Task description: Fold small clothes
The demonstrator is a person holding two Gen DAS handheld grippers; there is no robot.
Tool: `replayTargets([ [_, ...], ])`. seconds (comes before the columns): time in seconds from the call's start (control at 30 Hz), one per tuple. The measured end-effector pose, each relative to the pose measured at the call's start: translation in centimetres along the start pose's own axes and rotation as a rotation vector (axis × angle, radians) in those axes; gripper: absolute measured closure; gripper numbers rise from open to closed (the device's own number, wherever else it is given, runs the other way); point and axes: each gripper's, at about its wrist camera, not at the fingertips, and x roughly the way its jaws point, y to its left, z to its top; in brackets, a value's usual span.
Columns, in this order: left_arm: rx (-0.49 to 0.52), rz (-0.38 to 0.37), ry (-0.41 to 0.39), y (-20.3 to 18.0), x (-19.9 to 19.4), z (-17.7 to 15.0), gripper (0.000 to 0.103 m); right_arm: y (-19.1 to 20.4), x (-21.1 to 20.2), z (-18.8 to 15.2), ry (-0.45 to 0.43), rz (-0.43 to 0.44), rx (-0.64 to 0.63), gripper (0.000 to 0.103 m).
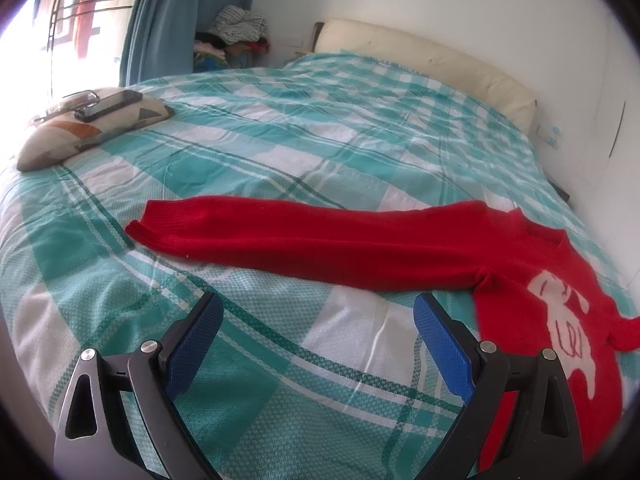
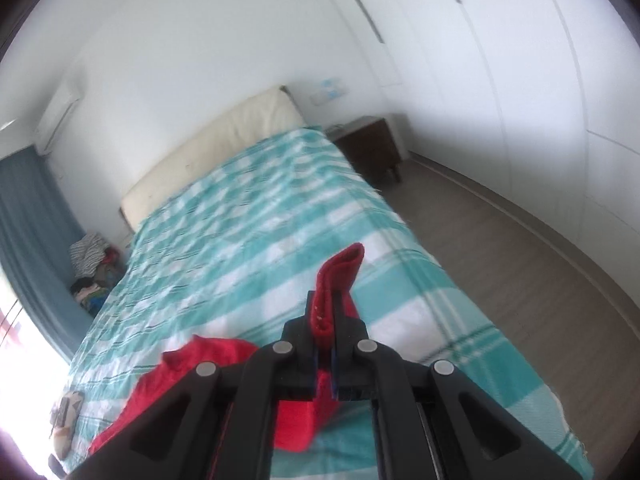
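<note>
A small red sweater [image 1: 500, 256] with a white figure on its chest lies on the teal plaid bed [image 1: 280, 152]. One long sleeve [image 1: 260, 232] stretches flat to the left. My left gripper [image 1: 318, 316] is open and empty, hovering just in front of that sleeve, with blue pads [image 1: 440, 344]. My right gripper [image 2: 326, 300] is shut on a red sleeve [image 2: 340, 276] of the sweater and holds it lifted above the bed [image 2: 240, 216]; the rest of the sweater [image 2: 180, 384] hangs bunched below it.
A patterned cushion [image 1: 92, 128] with a phone [image 1: 112, 105] on it sits at the bed's far left. A cream headboard [image 1: 420, 56], a pile of clothes [image 1: 236, 36], blue curtains [image 1: 184, 16], a dark nightstand [image 2: 372, 148] and a wood floor [image 2: 520, 272] surround the bed.
</note>
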Motion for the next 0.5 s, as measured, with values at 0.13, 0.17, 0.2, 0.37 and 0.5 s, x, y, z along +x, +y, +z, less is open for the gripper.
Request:
replayTargets([
  [0.13, -0.032, -0.023, 0.000, 0.7, -0.3, 0.2, 0.006, 10.3, 2.6, 0.8, 0.050, 0.140, -0.099, 0.100],
  [0.17, -0.045, -0.027, 0.003, 1.0, -0.4, 0.2, 0.006, 12.7, 3.5, 0.7, 0.069, 0.170, -0.120, 0.100],
  [0.2, -0.058, -0.030, 0.005, 1.2, -0.4, 0.2, 0.006, 15.0, 4.6, 0.1, 0.088, 0.194, -0.143, 0.100],
  [0.37, -0.136, -0.053, -0.001, 2.8, -0.6, 0.3, 0.006, 23.5, 10.7, -3.9, 0.209, 0.286, -0.200, 0.100],
  [0.5, -0.160, -0.068, 0.016, 3.3, -0.4, 0.2, 0.006, 26.7, 15.8, -8.3, 0.323, 0.315, -0.197, 0.100],
])
